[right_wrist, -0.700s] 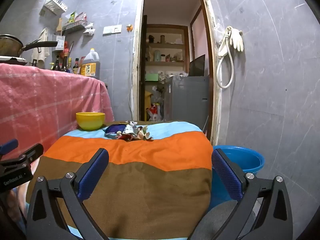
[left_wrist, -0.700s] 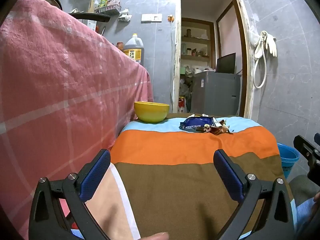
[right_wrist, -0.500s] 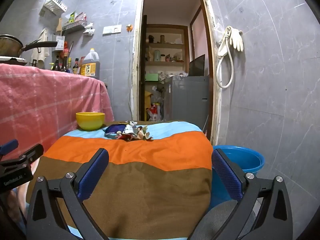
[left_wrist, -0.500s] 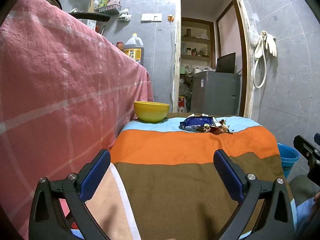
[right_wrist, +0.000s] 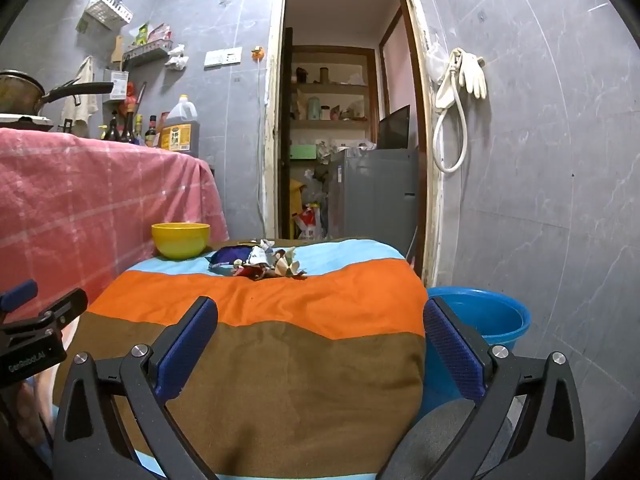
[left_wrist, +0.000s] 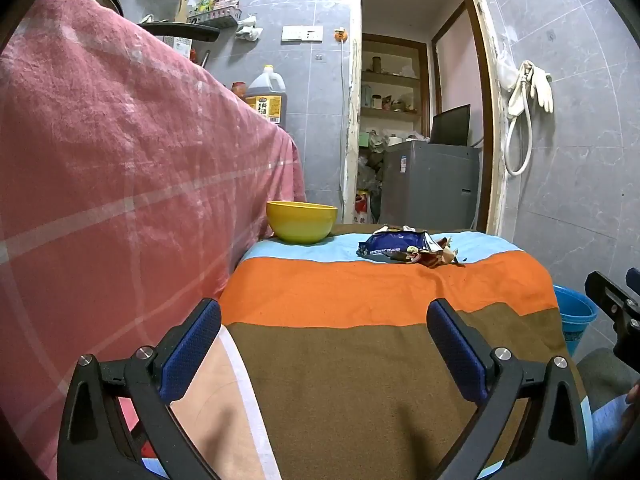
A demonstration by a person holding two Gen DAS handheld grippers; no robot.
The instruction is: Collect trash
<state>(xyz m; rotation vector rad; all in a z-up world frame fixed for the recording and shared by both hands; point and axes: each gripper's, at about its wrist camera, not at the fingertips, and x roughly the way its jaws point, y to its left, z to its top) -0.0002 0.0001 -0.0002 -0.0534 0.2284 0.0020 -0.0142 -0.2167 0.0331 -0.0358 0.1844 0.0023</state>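
Matt striped cloth (right_wrist: 280, 360) under gripper (right_wrist: 320, 336); textured blue pads (right_wrist: 452, 344), black plastic arms. Ahead: glossy yellow bowl (right_wrist: 181, 239), crinkled shiny wrappers (right_wrist: 256, 262). Right: smooth plastic bucket (right_wrist: 500, 320).

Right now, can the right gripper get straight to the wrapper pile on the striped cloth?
Probably yes. The right gripper is open and empty, and only bare striped cloth lies between it and the wrapper pile at the far end. The yellow bowl sits off to the side, clear of that line.

Dim indoor light, seemingly from a ceiling lamp upper right; sharp focus, strong fisheye bending, dark vignetted corners.
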